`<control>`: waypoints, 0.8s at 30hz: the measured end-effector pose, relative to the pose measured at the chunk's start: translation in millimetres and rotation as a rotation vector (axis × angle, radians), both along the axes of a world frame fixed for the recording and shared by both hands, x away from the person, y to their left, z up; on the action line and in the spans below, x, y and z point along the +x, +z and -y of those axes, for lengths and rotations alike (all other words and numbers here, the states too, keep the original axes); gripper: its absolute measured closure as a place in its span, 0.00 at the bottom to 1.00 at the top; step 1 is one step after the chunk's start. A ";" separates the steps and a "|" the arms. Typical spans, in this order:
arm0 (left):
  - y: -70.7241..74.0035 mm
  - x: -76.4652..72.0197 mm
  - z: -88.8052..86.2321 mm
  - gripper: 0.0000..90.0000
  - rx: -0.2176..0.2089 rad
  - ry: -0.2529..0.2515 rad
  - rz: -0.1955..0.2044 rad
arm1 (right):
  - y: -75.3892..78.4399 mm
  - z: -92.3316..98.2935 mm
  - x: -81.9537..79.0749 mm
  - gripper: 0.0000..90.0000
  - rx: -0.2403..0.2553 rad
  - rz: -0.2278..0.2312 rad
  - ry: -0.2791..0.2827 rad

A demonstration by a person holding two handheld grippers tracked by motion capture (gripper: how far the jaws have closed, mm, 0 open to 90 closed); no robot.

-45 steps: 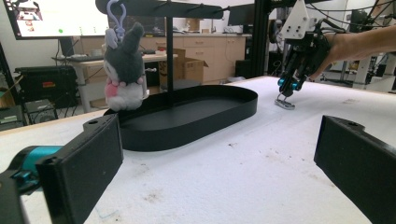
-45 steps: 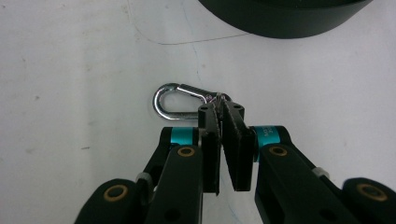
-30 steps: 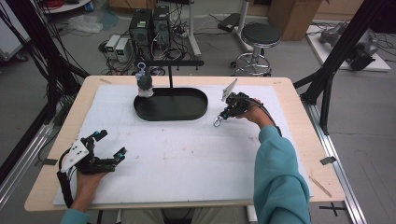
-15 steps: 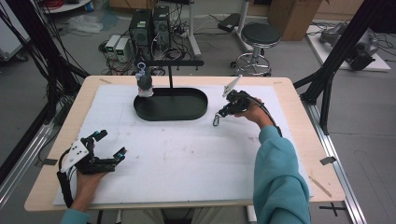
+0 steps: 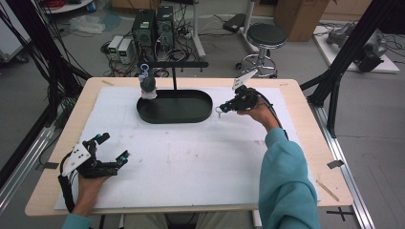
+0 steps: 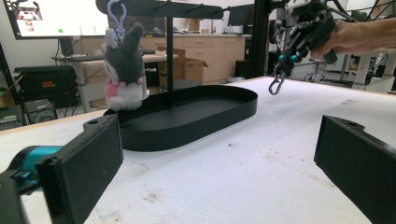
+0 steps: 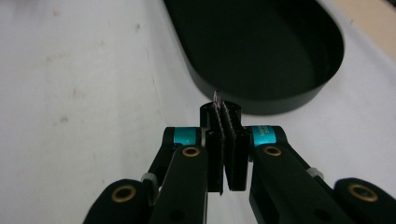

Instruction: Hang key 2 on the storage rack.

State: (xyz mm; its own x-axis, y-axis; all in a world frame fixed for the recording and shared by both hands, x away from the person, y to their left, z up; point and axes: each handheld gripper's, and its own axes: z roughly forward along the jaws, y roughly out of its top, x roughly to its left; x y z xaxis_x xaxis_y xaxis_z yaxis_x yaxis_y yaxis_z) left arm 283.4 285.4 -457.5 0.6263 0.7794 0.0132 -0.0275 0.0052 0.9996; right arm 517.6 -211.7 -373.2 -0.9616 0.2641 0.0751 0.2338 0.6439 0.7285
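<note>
Grey floor (image 5: 305,52), black stool (image 5: 266,36), computer towers (image 5: 152,25), cardboard box (image 5: 298,12).

Black left gripper (image 5: 111,149) and right gripper (image 5: 225,108) carry teal bands, brass screws; teal sleeves (image 5: 286,181).

From my seat, the right gripper (image 7: 223,140) pinches a silver clip (image 6: 276,85); in the right gripper view I see just a thin metal sliver between its jaws, the rest hidden. The plush toy's (image 6: 123,70) face turns away. The left gripper's (image 6: 219,154) jaws run off the frame's edges.
</note>
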 end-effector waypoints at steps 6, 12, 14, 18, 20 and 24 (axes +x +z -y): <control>0.0 0.0 0.0 0.02 0.000 0.000 0.000 | 10.5 -0.6 -4.8 0.99 0.055 0.025 0.001; 0.0 0.0 0.0 0.02 0.001 0.001 0.000 | 22.9 3.7 -6.8 0.99 0.120 0.045 -0.030; 0.0 0.0 0.0 0.02 0.001 0.001 0.000 | 27.6 4.6 -6.5 0.99 0.144 0.045 -0.046; 0.0 0.0 0.2 0.02 0.000 0.002 0.001 | 37.6 3.7 -6.2 0.99 0.194 0.063 -0.059; 0.0 -0.1 0.0 0.02 0.001 0.001 0.000 | 42.4 1.6 -6.5 0.99 0.221 0.065 -0.057; 0.0 0.1 0.1 0.02 -0.004 0.000 0.000 | 52.1 -3.8 -4.5 0.99 0.248 0.080 -0.054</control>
